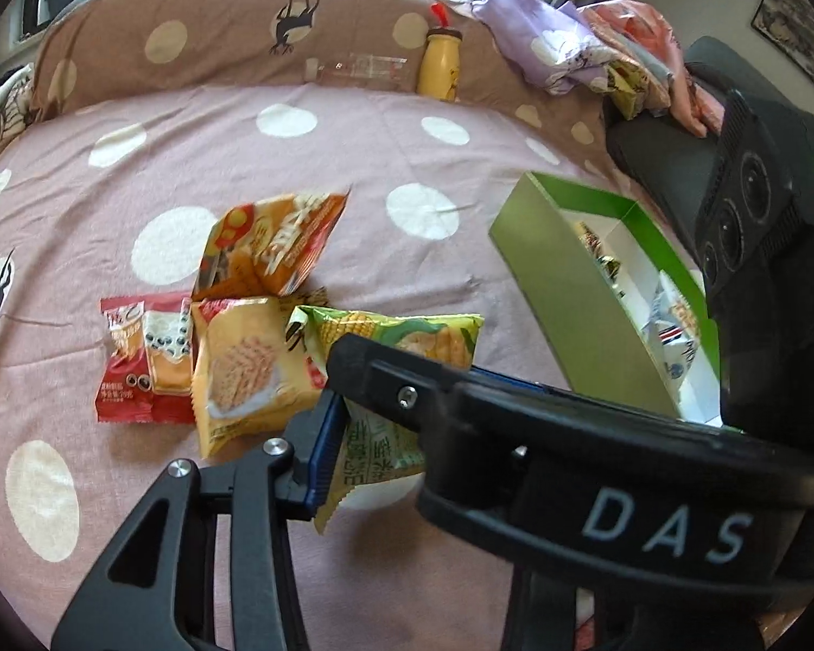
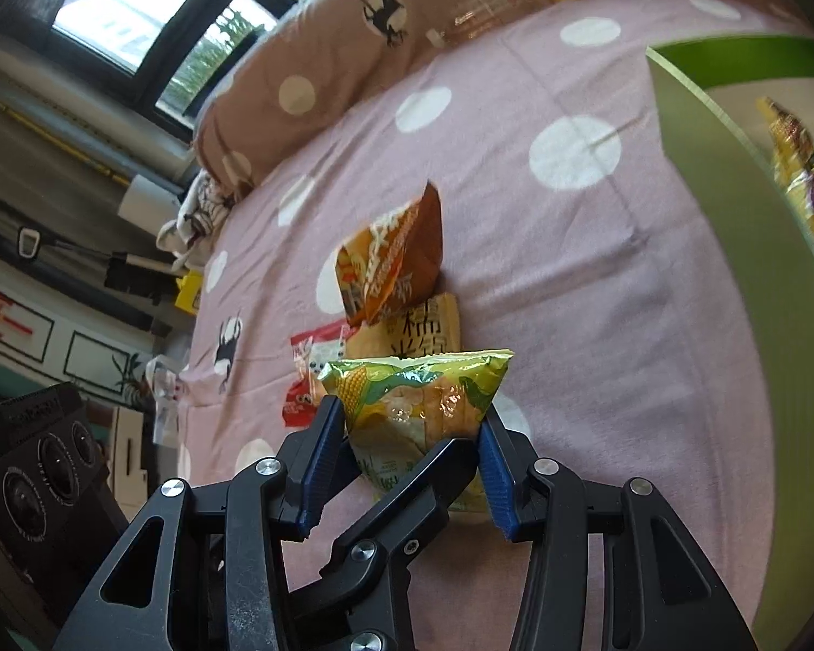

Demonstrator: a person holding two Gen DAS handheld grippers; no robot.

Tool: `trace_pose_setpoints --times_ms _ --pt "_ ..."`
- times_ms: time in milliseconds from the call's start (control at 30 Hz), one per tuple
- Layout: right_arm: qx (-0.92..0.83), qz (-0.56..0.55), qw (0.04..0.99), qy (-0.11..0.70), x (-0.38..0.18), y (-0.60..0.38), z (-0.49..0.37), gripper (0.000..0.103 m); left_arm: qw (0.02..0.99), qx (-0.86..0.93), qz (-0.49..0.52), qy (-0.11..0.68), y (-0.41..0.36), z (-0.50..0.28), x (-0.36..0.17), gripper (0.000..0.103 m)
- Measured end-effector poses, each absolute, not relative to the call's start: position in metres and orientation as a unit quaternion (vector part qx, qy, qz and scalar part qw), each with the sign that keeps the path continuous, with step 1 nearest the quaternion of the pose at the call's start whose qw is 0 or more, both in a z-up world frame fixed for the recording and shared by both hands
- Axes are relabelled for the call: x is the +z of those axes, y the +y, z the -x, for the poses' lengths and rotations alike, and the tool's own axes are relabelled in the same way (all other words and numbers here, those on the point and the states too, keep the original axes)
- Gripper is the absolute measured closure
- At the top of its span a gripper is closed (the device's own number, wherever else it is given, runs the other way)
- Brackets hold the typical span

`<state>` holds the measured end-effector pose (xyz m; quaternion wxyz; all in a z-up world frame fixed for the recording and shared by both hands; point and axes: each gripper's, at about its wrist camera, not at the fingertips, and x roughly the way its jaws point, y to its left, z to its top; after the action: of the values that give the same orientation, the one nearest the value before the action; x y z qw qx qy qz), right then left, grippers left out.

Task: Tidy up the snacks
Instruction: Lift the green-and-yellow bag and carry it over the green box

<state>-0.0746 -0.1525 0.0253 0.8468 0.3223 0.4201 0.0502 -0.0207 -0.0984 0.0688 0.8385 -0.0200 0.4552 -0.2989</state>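
Snack sorting on a bed (image 1: 353,152) with a pink dotted sheet: I had the right claw (image 2: 407,420) pressed together on the green-and-yellow corn packet (image 2: 423,396), its blue pads (image 2: 320,461) squeezing both sides of the bag at lower centre of the right wrist view. The packet was held up off the sheet, which I judged to be the carry toward the box. The left claw (image 1: 374,434) reached in at the same packet. One of its blue pads lay against the bag's lower end at lower centre of the left wrist view, but the right claw's black body crossed in front of the other finger, so I could not tell whether it was pinching or only alongside.

The green box (image 1: 548,282) stood open at the right of the left wrist view, close to the held packet, probably where the snacks were meant to go. Its white inside already held a blue-and-white packet (image 1: 673,336) at the near end and a few small wrapped sweets (image 1: 597,249) further back.

Three snacks lay waiting in a cluster on the sheet at centre left: an orange packet (image 1: 277,249) propped up behind, a red packet (image 1: 141,358) and a yellow cracker packet (image 1: 244,374) lying flat side by side and touching. A yellow bottle (image 1: 439,65) stood at the bed's far edge, well apart from the sorting.
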Motion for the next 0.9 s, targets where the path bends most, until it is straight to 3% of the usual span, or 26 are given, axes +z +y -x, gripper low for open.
trace_pose_setpoints --times_ms 500,900 --pt "0.021 -0.357 0.893 0.275 0.077 -0.200 0.133 0.052 0.860 -0.377 -0.025 0.342 -0.146 0.051 0.125 0.064" --pt "-0.059 -0.396 0.889 0.222 0.084 -0.249 0.170 0.052 0.826 -0.451 -0.019 0.337 -0.200 0.057 0.127 0.064"
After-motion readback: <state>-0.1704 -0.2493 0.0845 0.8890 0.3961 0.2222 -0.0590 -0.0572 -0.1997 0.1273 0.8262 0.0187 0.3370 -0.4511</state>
